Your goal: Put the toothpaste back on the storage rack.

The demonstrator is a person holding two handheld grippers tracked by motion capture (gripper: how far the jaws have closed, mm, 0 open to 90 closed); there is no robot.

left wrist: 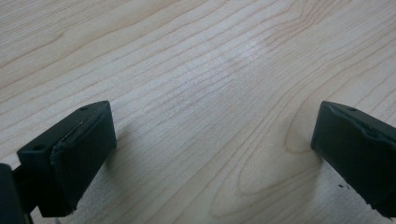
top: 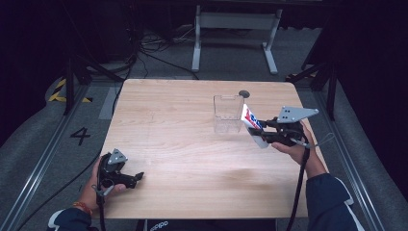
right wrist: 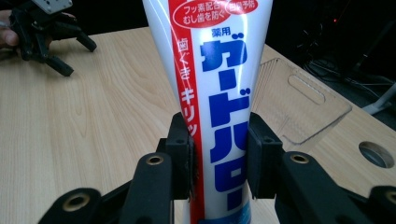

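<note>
right tongs [top: 256, 131] clamped on toothpaste tube [top: 252, 124], held above table [top: 183, 144] just beside clear container [top: 227, 113] | left tongs [top: 139, 176] apart, empty, low at table's near-left corner

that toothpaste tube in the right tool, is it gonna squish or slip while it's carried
The toothpaste tube is probably soft: the right tool clamps its body, so a dent there seems likely. Its glossy printed skin may be slippery, so it could slide. Held by one end, the long free part might sag or swing.
</note>
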